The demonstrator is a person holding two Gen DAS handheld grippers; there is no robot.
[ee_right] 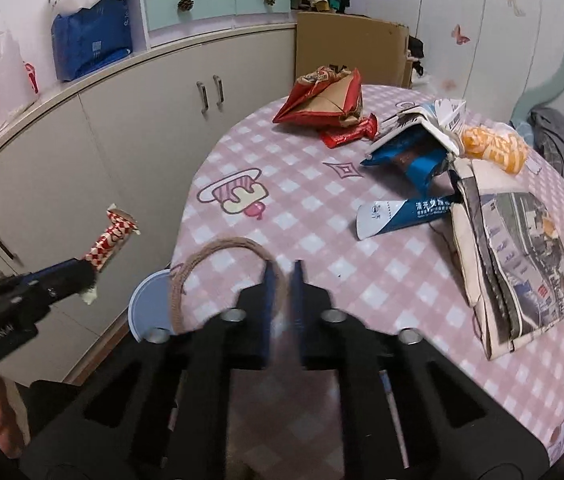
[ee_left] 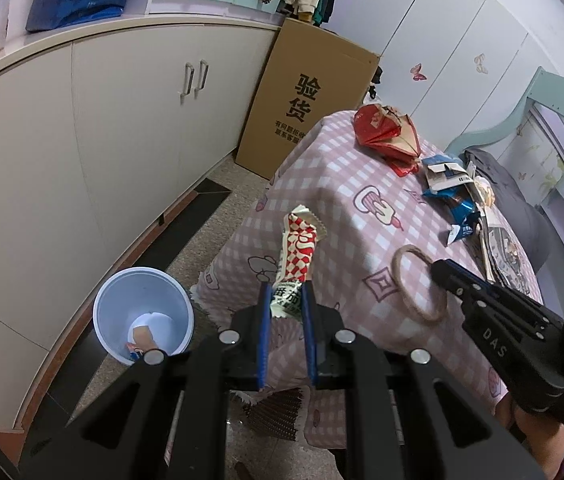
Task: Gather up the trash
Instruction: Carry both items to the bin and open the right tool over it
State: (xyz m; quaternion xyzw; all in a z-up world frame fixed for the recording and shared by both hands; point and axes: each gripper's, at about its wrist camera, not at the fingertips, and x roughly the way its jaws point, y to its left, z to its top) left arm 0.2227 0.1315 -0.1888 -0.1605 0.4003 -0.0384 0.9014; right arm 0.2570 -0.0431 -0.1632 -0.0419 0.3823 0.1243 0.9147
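Note:
My left gripper [ee_left: 286, 292] is shut on a red-and-white checkered snack wrapper [ee_left: 300, 248] that stands up out of its jaws, off the table's left edge. Below it on the floor stands a pale blue bin [ee_left: 144, 316] with some scraps inside. The same wrapper [ee_right: 112, 240] and left gripper [ee_right: 86, 276] show at the left of the right wrist view, above the bin [ee_right: 148, 304]. My right gripper [ee_right: 283, 268] is shut on a brown rope ring [ee_right: 218, 250] that lies on the pink checked table [ee_right: 322, 220] near its left edge.
A red paper bag [ee_right: 322, 100], a torn blue wrapper [ee_right: 410, 156], a blue-white tube [ee_right: 398, 216], an orange pack [ee_right: 494, 144] and a newspaper-print bag [ee_right: 522, 248] lie on the table. A cardboard box [ee_left: 310, 96] and cream cabinets [ee_left: 122, 140] stand beyond the bin.

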